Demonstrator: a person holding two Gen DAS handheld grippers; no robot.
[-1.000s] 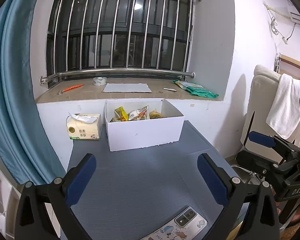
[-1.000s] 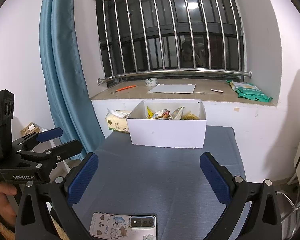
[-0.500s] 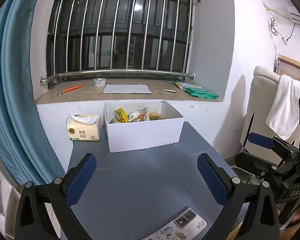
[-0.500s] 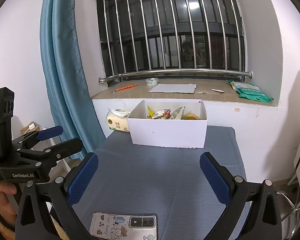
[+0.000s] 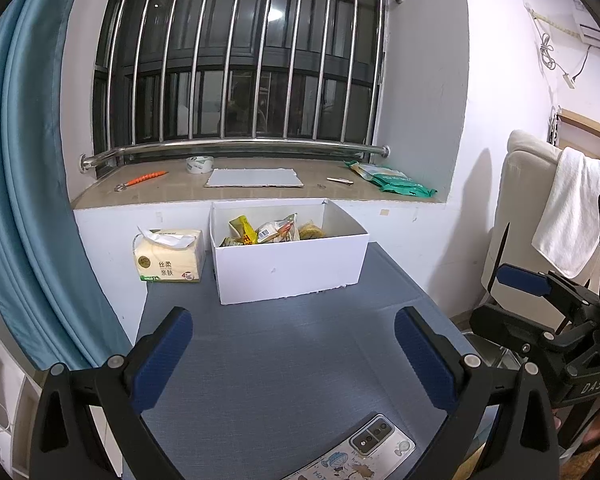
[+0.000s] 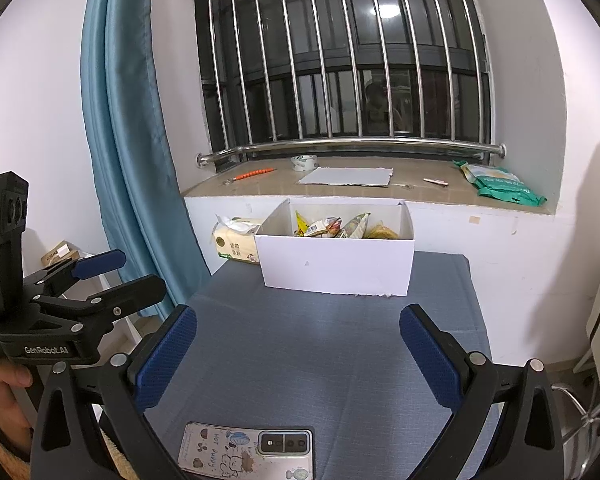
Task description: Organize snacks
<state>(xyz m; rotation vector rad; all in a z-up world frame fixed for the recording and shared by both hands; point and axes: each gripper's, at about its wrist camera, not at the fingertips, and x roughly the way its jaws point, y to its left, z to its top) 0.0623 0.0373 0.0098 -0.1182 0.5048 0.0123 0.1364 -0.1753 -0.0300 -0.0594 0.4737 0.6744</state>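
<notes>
A white box (image 5: 288,268) stands at the far end of the blue-grey table (image 5: 292,352), also in the right wrist view (image 6: 336,264). Several snack packets (image 5: 268,232) lie inside it (image 6: 332,226). My left gripper (image 5: 292,354) is open and empty, held above the table's near end, well short of the box. My right gripper (image 6: 298,354) is open and empty too, at a similar distance. Each gripper shows at the side of the other's view: the right one (image 5: 540,312), the left one (image 6: 100,280).
A phone in a cartoon case (image 6: 246,456) lies at the table's near edge (image 5: 364,452). A tissue pack (image 5: 168,256) sits left of the box. The windowsill (image 5: 260,188) holds tape, a paper sheet, a green packet. Blue curtain (image 5: 20,200) left; chair with towel (image 5: 572,216) right.
Both views have shifted very slightly; the box and snacks stay put. Both grippers remain open and empty.
</notes>
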